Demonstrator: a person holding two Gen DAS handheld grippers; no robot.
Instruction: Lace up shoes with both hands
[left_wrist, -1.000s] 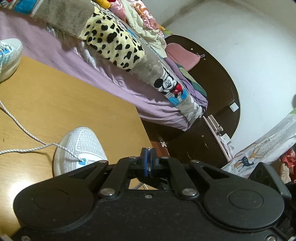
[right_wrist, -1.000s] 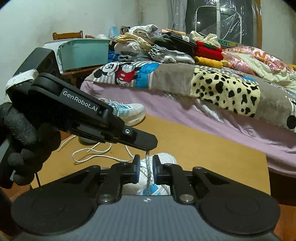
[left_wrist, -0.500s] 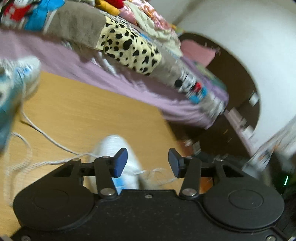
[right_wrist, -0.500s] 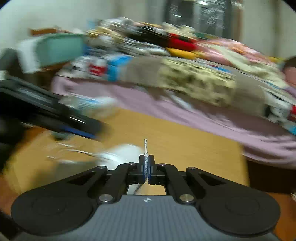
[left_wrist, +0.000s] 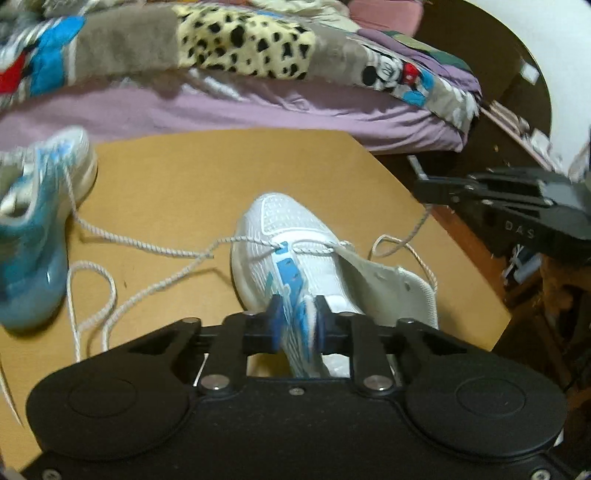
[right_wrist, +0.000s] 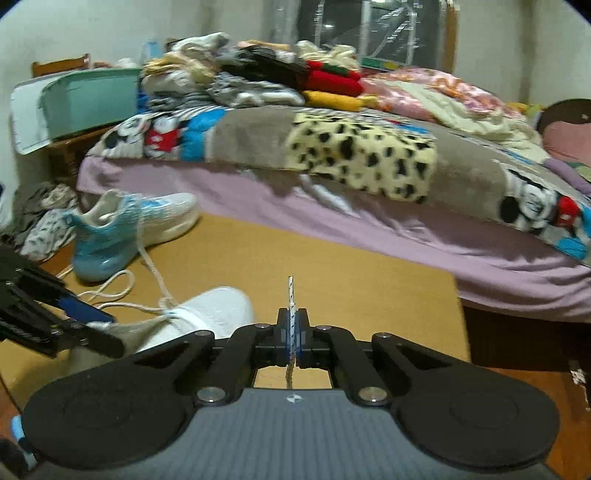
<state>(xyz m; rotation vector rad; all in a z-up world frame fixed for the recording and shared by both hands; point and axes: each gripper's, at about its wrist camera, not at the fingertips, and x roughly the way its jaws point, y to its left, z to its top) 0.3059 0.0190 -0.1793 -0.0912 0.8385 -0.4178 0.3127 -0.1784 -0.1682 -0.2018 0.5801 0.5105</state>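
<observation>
A white and blue shoe (left_wrist: 291, 229) lies toe-away on the tan board (left_wrist: 184, 173). A speckled white lace (left_wrist: 162, 250) runs through its front eyelets. My left gripper (left_wrist: 297, 319) is shut on the shoe's blue-edged eyelet flap. It also shows at the left of the right wrist view as the left gripper (right_wrist: 92, 326) by the shoe (right_wrist: 218, 306). My right gripper (right_wrist: 292, 332) is shut on the lace end (right_wrist: 290, 291), whose tip sticks up past the pads. To the shoe's right, the right gripper (left_wrist: 423, 192) holds the lace taut.
A second, matching shoe (left_wrist: 40, 229) lies on its side at the board's left, trailing its own lace. A bed (right_wrist: 369, 192) with patterned blankets and piled clothes borders the board's far edge. Dark floor and clutter lie off the right edge (left_wrist: 517, 277).
My left gripper opened, swung down over the shoe and shut on its eyelet flap. My right gripper closed on the lace end and drew it out to the right.
</observation>
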